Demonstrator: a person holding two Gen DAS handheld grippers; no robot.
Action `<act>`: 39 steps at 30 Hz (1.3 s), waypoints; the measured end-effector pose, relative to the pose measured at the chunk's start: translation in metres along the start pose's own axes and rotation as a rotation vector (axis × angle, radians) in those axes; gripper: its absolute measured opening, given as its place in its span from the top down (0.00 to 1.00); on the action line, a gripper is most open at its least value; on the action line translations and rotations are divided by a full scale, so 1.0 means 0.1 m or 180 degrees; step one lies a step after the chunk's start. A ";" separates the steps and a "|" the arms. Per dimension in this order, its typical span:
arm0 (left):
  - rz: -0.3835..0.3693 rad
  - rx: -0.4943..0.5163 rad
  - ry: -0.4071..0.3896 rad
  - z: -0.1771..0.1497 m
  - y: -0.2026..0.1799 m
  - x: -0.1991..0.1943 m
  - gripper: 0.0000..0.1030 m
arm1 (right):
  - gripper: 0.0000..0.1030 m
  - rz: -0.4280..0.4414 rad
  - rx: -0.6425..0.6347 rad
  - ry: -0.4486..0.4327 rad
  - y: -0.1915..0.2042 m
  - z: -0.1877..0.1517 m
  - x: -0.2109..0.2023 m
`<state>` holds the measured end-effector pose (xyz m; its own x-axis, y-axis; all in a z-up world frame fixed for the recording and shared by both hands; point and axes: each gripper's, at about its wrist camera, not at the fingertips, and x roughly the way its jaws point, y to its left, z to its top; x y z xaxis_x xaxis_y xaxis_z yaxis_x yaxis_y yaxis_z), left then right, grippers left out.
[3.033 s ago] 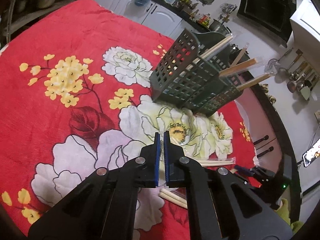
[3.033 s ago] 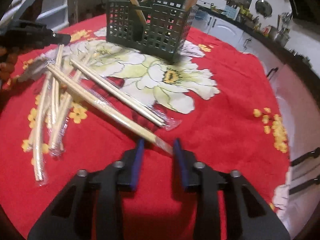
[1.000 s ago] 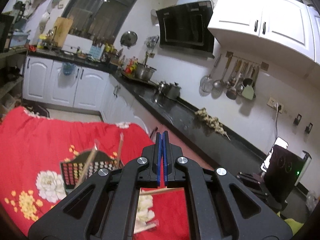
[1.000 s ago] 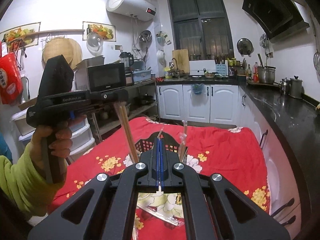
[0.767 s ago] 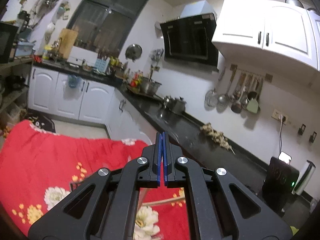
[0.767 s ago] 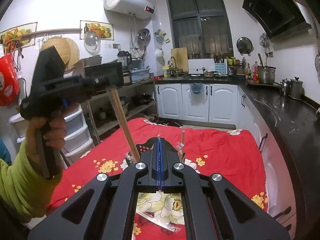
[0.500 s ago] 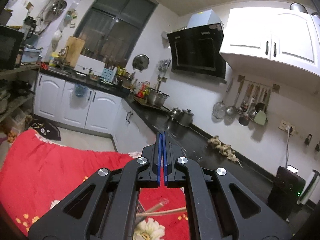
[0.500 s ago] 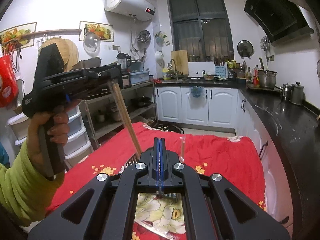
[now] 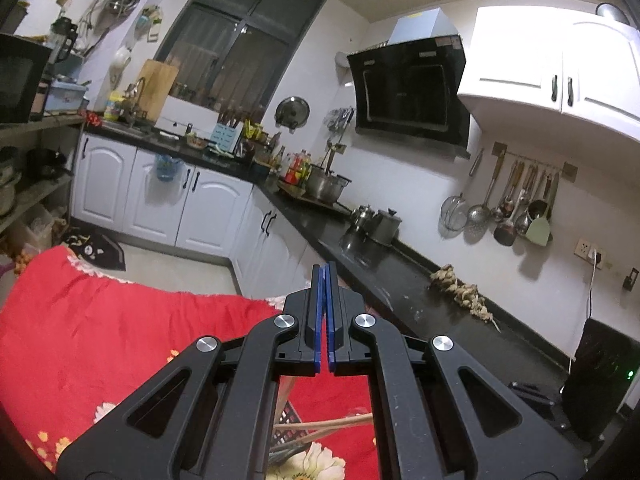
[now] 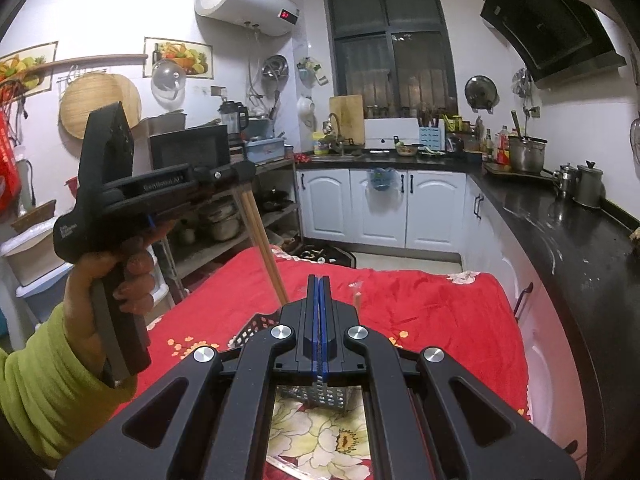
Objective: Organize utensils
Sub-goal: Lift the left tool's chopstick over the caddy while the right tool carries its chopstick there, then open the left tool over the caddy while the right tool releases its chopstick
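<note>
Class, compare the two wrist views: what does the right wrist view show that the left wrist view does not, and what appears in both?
Only the right wrist view shows the left hand-held gripper shut on wooden chopsticks, and the white cylindrical water heater. Only the left wrist view shows the metal ladles hanging on the wall rail. Both show the red floral tablecloth and the dark green perforated utensil basket.

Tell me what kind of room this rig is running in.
A home kitchen, most likely. A range hood hangs over a black counter with pots, ladles and strainers hang on a wall rail, and a water heater is mounted high beside the window. The work surface is a red floral cloth.
</note>
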<state>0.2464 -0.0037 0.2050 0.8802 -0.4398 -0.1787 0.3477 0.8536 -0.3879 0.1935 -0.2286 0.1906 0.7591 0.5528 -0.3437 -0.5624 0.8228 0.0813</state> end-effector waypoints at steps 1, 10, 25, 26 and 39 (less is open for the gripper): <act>0.0006 0.0006 0.0026 -0.03 0.00 0.04 1.00 | 0.99 -0.0016 0.0011 0.0011 -0.01 0.00 0.02; 0.0050 0.0050 0.0177 -0.27 0.07 0.19 1.00 | 0.99 -0.0050 0.0108 0.0109 -0.04 -0.09 0.20; 0.0151 -0.0030 0.0428 -0.67 0.33 0.35 1.00 | 0.89 -0.0118 0.0267 0.0233 -0.05 -0.34 0.45; 0.0169 -0.0041 0.0461 -0.69 0.34 0.35 1.00 | 0.83 -0.0118 0.0266 0.0217 -0.04 -0.34 0.44; 0.0155 -0.0056 0.0606 -0.71 0.43 0.15 0.38 | 0.38 -0.0242 0.0221 -0.0035 -0.05 -0.39 0.09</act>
<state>0.2517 0.0065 0.1211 0.8182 -0.4444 -0.3647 0.2991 0.8708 -0.3901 0.1909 -0.2327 0.1506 0.8025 0.4895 -0.3411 -0.4793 0.8694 0.1201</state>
